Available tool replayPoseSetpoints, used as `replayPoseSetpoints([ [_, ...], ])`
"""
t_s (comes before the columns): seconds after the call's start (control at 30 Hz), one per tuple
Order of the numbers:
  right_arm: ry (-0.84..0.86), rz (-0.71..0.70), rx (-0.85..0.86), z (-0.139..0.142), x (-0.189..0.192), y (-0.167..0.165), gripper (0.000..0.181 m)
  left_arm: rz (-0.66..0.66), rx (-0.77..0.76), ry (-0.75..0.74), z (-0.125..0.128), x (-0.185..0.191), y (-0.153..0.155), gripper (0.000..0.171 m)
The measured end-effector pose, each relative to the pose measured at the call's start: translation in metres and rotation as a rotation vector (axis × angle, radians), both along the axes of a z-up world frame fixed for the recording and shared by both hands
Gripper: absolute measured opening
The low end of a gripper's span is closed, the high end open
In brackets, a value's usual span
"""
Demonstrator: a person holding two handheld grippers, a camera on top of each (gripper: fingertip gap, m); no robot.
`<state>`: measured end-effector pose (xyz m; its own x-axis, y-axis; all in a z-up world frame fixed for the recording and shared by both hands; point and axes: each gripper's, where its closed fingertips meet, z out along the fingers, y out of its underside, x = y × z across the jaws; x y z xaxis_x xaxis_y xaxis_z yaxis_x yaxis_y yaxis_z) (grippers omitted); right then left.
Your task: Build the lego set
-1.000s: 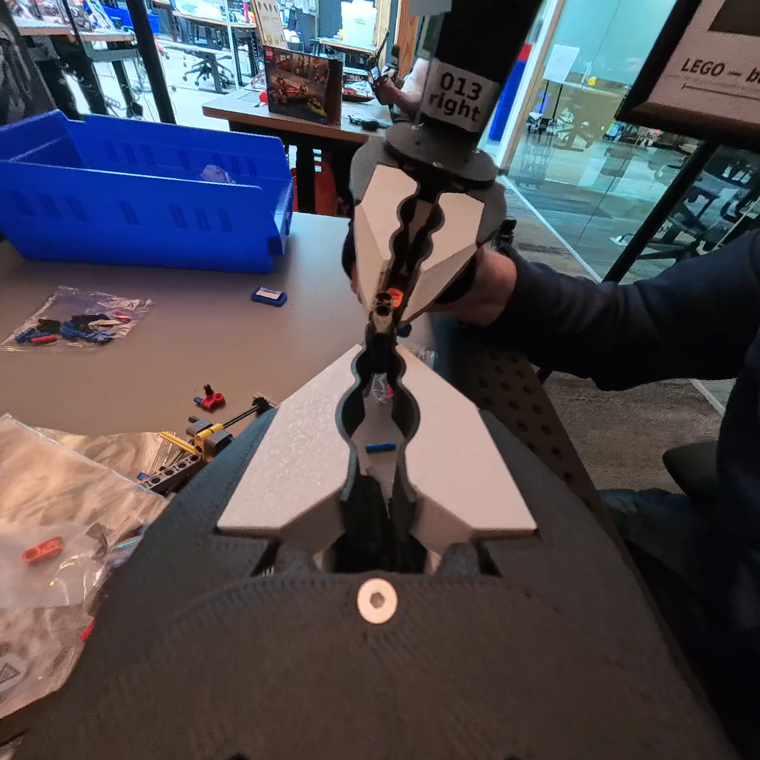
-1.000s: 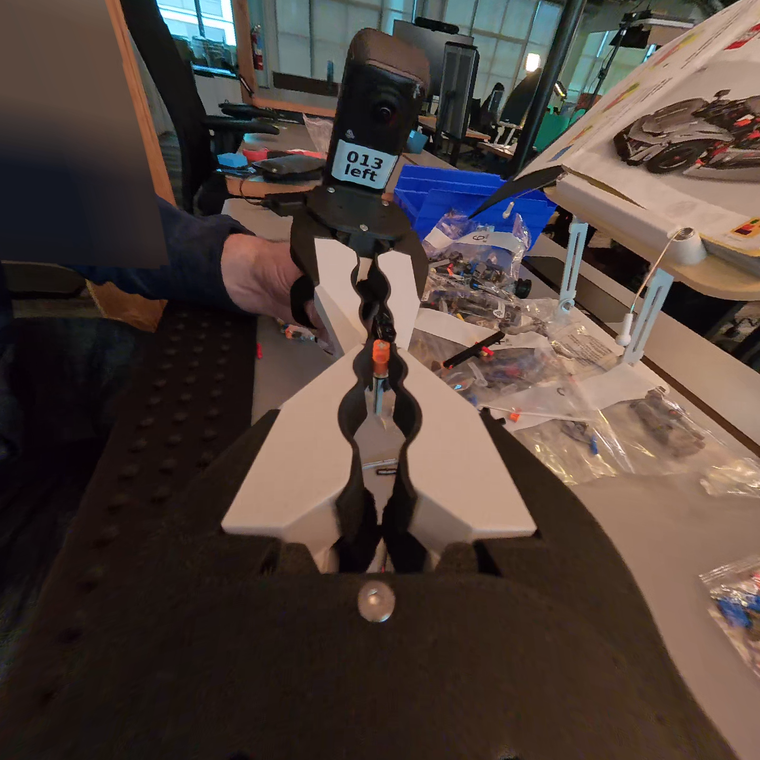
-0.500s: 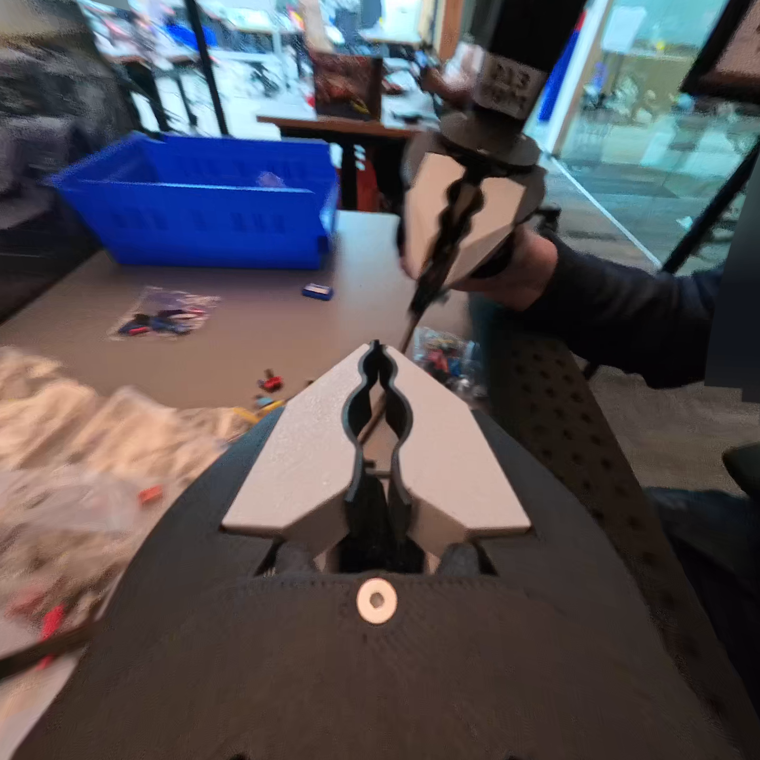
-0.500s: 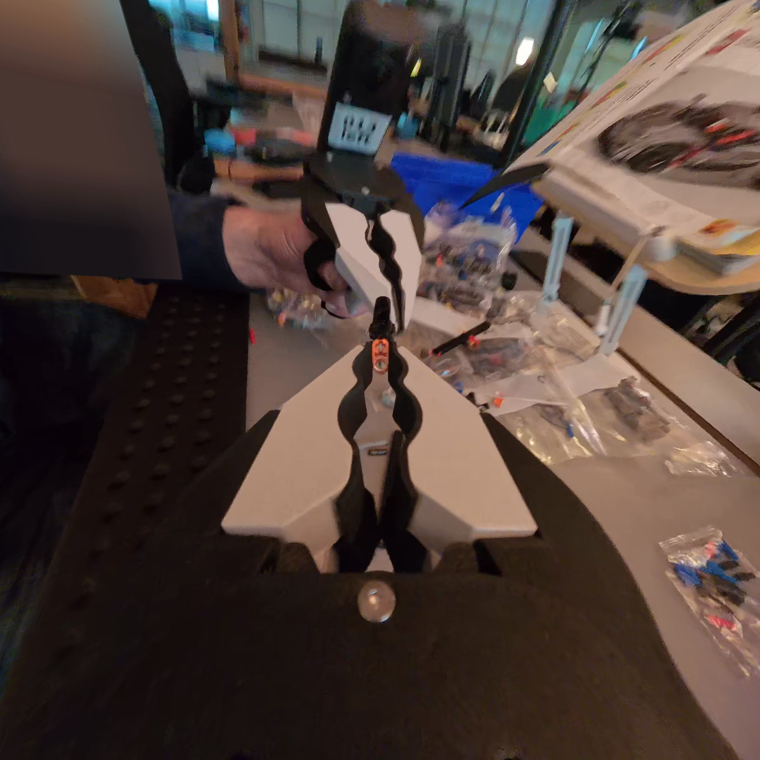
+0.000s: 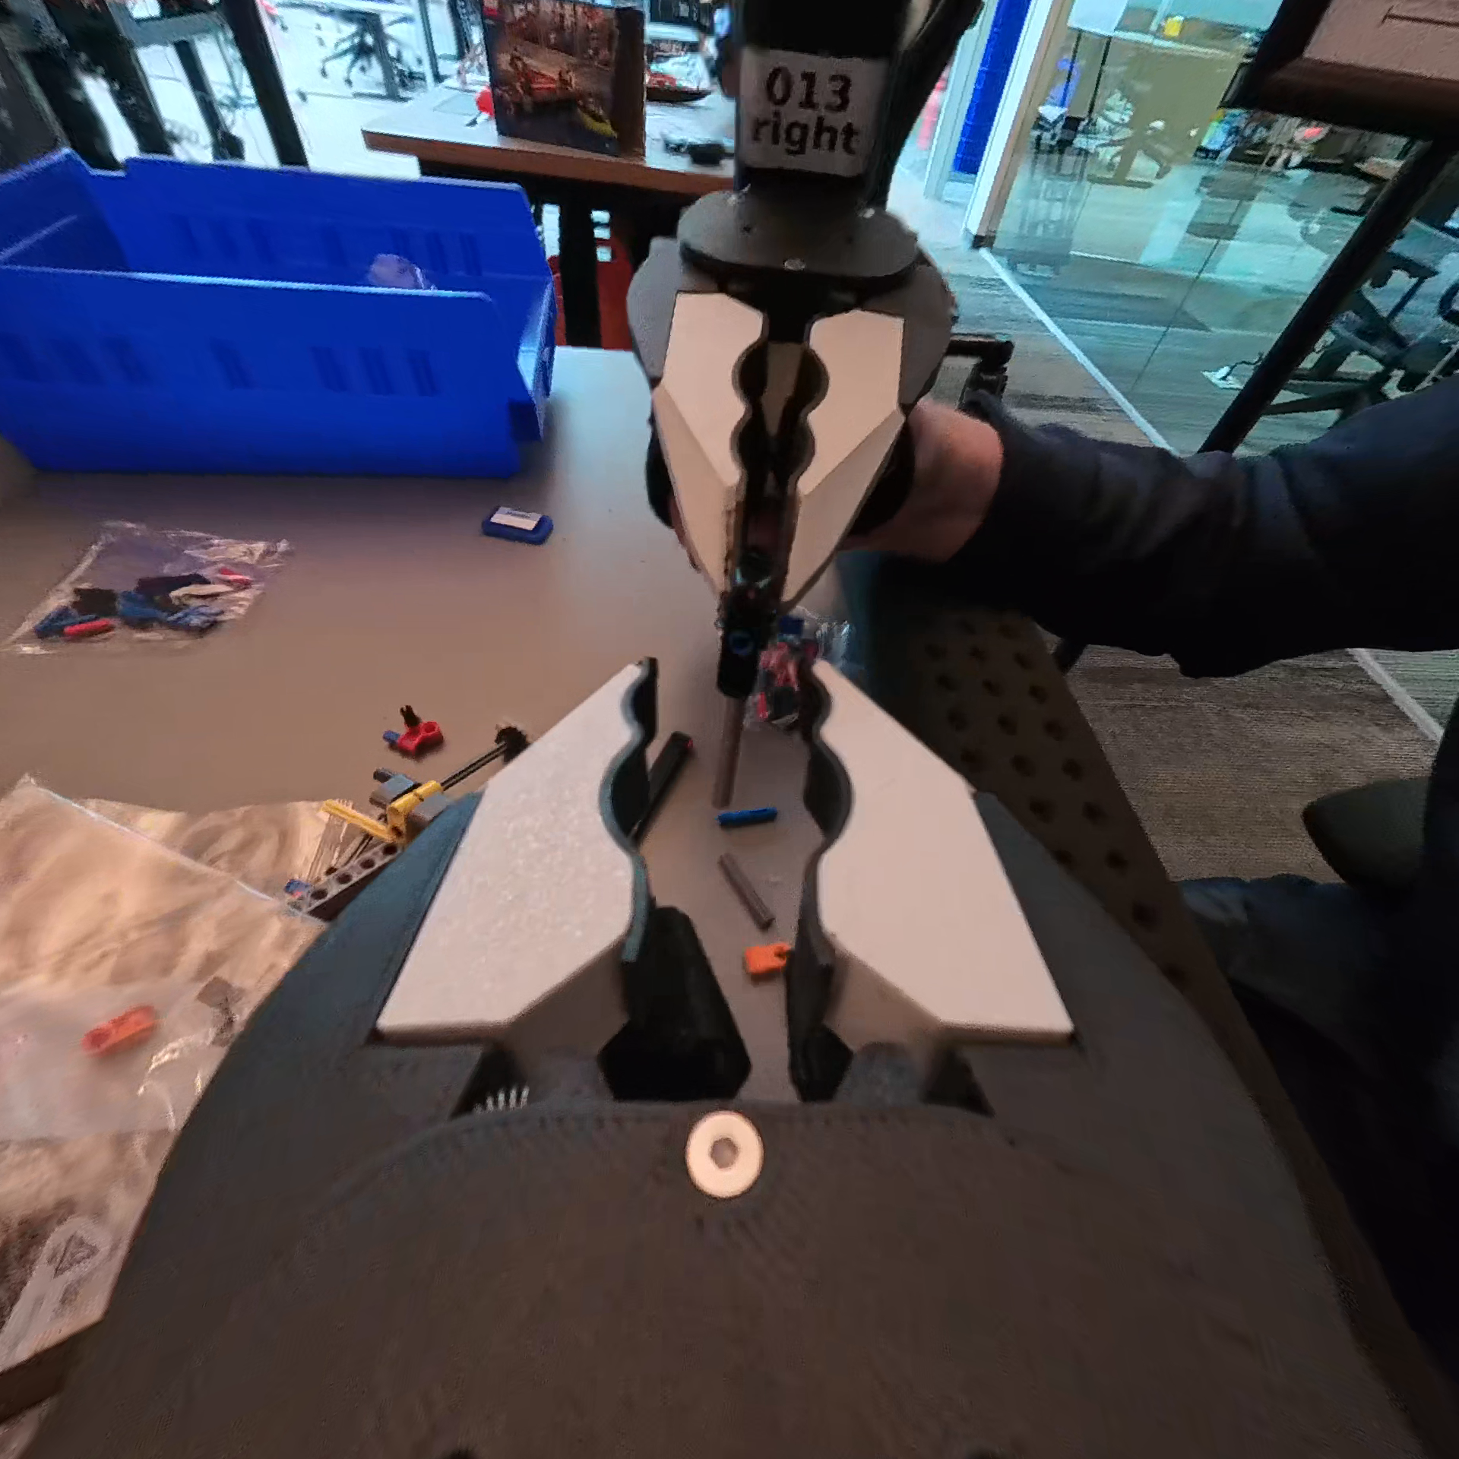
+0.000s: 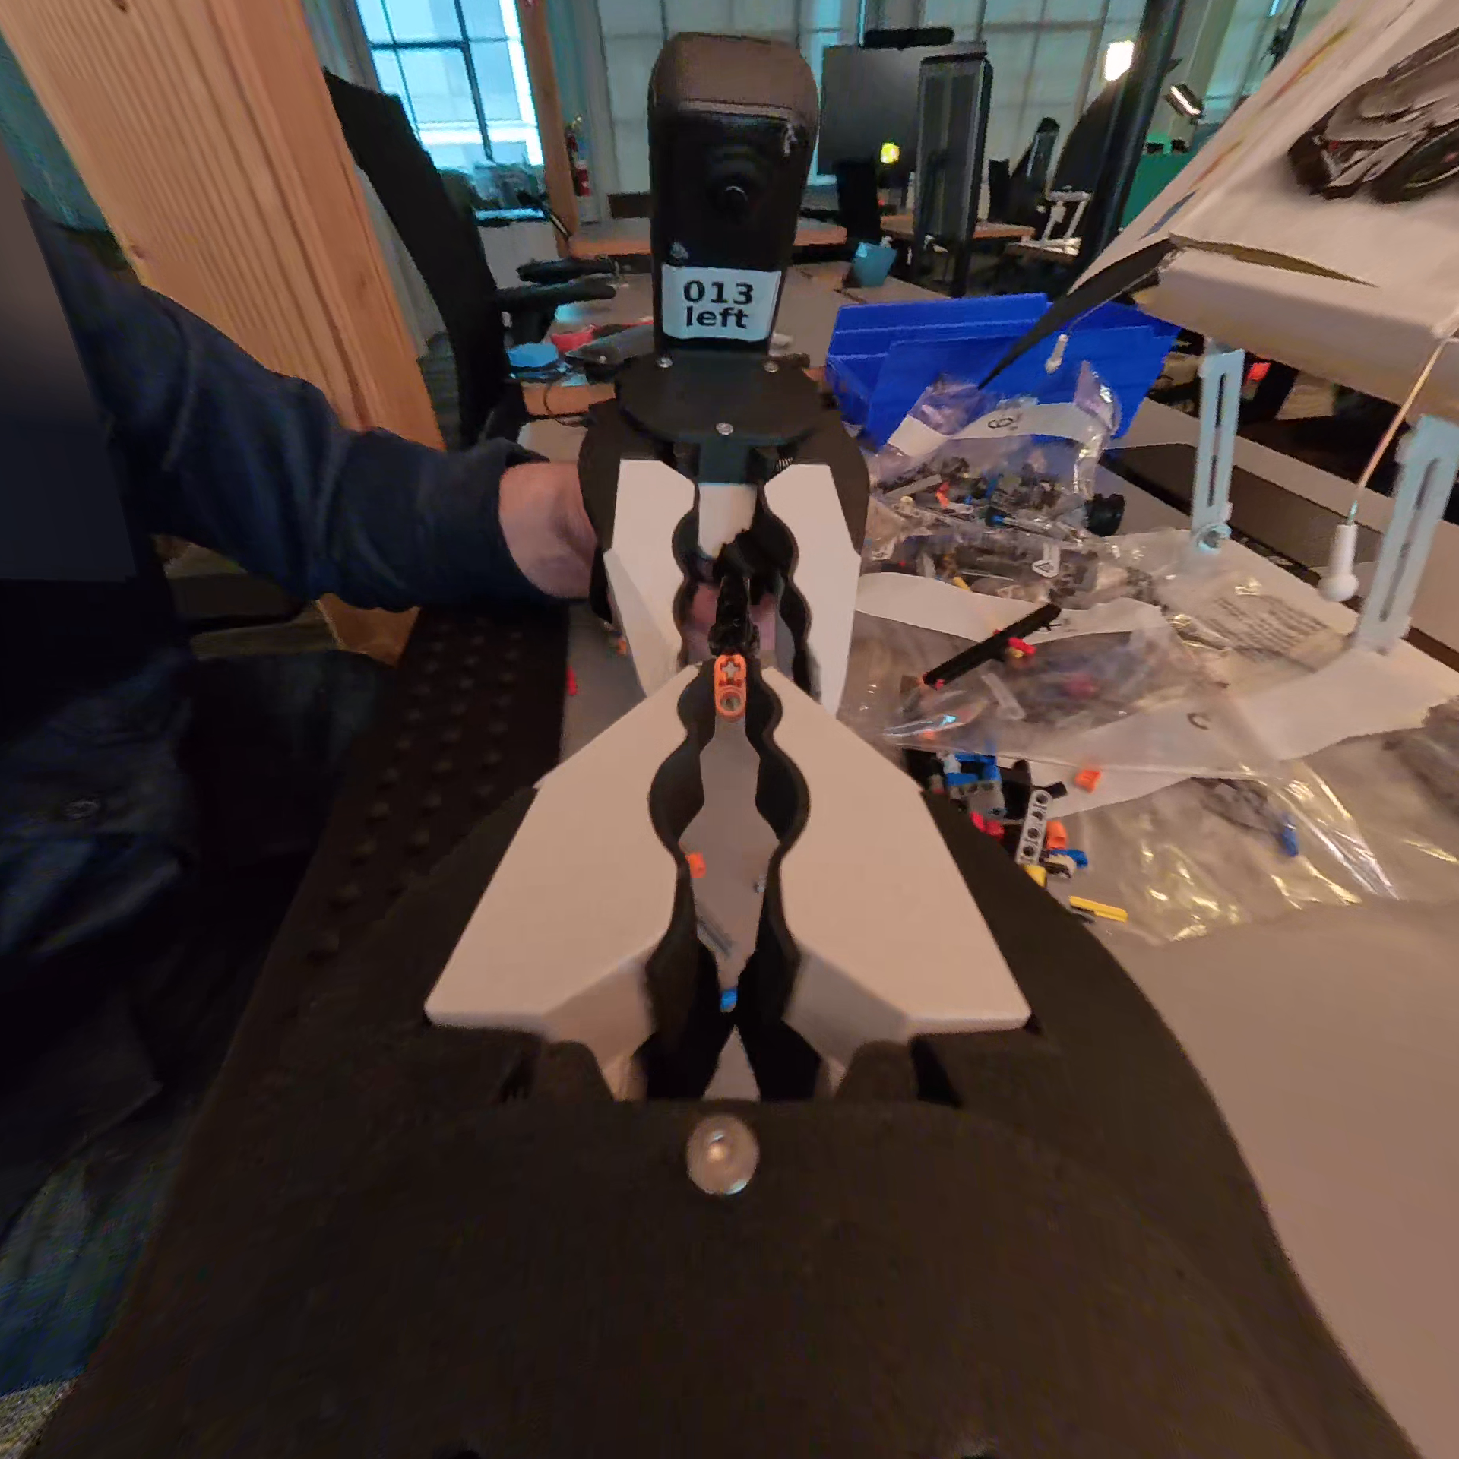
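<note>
My right gripper (image 6: 730, 683) is shut on a small lego assembly (image 6: 730, 687): an orange connector at its tips, with a black part reaching forward. In the left wrist view the right gripper (image 5: 750, 600) points down and holds the same assembly (image 5: 738, 655), black with a blue pin and a grey axle (image 5: 726, 750) hanging below. My left gripper (image 5: 730, 679) is open and empty, with its jaws wide on either side of the hanging axle. In the right wrist view the left gripper (image 6: 738, 631) faces mine, with the black part between its spread fingers.
Loose on the grey table (image 5: 395, 631) lie a black pin (image 5: 663, 782), a blue pin (image 5: 746, 817), a grey axle (image 5: 746, 892) and an orange piece (image 5: 766, 959). A blue bin (image 5: 260, 316) stands at the back left. Parts bags (image 6: 1010, 489) and an instruction booklet on a stand (image 6: 1303, 237) are at the right. Only a small space, under 4 cm, lies between the two pairs of fingers.
My left gripper has opened and let go of the assembly, which both grippers held a second ago. The right gripper keeps it, and both grippers have shifted.
</note>
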<state>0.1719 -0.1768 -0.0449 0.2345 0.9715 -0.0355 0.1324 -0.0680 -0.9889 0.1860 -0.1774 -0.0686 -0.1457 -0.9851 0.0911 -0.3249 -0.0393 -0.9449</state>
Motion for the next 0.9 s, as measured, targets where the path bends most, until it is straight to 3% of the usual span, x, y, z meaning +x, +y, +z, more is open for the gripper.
replayPoseSetpoints([
  [0.03,0.002,0.006,0.001,0.0,-0.001,-0.001,0.005,-0.026,-0.003,-0.015,0.003,0.001,-0.005,0.021],
  [0.1,-0.011,0.003,0.001,-0.002,-0.002,0.0,0.005,-0.029,0.021,-0.009,0.001,0.001,-0.006,0.011],
  [0.43,-0.089,-0.022,0.107,-0.001,0.003,-0.006,0.005,-0.015,0.081,-0.008,0.006,-0.002,-0.009,0.006],
  [0.9,-0.059,0.023,0.049,-0.003,0.006,-0.01,0.005,-0.029,0.057,-0.036,0.011,-0.005,-0.012,0.004],
])
